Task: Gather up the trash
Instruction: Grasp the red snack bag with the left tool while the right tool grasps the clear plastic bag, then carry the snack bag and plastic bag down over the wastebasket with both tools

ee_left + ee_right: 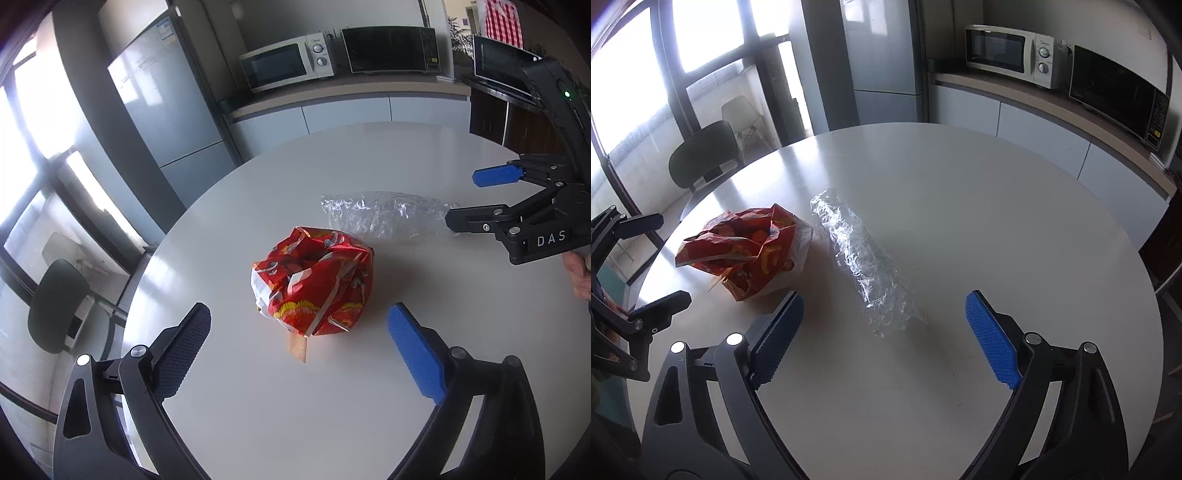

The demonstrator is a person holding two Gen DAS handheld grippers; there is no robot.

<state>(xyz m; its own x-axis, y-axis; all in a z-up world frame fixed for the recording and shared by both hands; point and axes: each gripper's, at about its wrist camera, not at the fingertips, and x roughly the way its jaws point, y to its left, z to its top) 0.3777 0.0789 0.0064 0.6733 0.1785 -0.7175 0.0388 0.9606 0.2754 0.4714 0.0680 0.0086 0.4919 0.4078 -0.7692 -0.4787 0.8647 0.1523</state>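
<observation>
A crumpled red snack bag with yellow-orange print point(314, 284) and a clear, glinting crinkled plastic wrapper point(384, 214) lie on a plain white round table point(332, 406).

— can you read any words in these two views?

— only one for sure. on the black body of the right gripper point(469, 197), in the left wrist view, there are white letters "das".

— and the white microwave point(286, 66)? it has a small logo above the two knobs.

— i see the logo, but it is too small to read. also the sticker on the fridge point(162, 99) door has blue print, not readable.

— the red snack bag point(314, 282)?

— it is crumpled, only yellow and white shapes, no clear letters. the black oven point(1119, 96) has a yellow label in the right wrist view, also too small.
</observation>
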